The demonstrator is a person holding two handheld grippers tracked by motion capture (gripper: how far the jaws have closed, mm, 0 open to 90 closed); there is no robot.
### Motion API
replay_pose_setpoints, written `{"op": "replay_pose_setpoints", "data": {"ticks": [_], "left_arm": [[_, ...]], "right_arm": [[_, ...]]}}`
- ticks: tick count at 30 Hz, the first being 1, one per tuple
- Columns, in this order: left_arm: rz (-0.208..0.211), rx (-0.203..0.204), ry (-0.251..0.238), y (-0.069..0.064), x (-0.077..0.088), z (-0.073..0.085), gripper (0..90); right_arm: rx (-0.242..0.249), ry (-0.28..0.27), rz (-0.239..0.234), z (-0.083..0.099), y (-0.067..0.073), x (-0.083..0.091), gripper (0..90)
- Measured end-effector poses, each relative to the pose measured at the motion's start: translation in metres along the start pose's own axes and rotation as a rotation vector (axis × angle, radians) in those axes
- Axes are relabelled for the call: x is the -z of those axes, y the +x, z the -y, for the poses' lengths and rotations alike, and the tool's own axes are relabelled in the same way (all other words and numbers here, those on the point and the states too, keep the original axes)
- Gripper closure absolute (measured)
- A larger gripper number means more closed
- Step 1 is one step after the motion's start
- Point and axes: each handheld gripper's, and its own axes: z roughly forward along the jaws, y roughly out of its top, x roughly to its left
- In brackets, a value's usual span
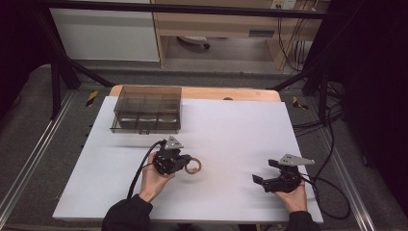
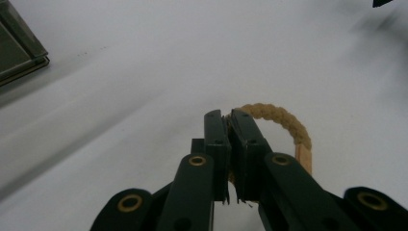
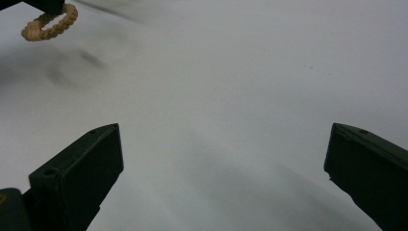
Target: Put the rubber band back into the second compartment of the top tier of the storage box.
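Note:
A tan braided rope ring (image 1: 194, 166) hangs a little above the white table, pinched at one side by my left gripper (image 1: 184, 163). In the left gripper view the jaws stand nearly together on the ring (image 2: 284, 122), whose braid arcs out to the right of my left gripper (image 2: 231, 126). My right gripper (image 1: 266, 172) rests low at the table's front right, open, with nothing between its jaws. The right gripper view shows that gripper (image 3: 223, 159) with only white table between its pads, and the rope ring (image 3: 50, 23) at the top left corner.
A smoky clear plastic box (image 1: 147, 109) with several compartments sits at the table's back left; its corner (image 2: 19, 50) shows in the left gripper view. Black cables trail from both grippers toward the front edge. The white sheet (image 1: 231, 125) covers the table.

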Motion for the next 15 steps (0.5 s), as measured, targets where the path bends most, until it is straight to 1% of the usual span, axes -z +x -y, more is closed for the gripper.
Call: {"op": "replay_pose_setpoints", "data": {"ticks": [15], "left_arm": [[-0.014,0.009,0.003,0.009,0.014,0.003,85.3]], "right_arm": [[0.000,-0.001,0.001,0.000,0.000,0.000,0.7]]}}
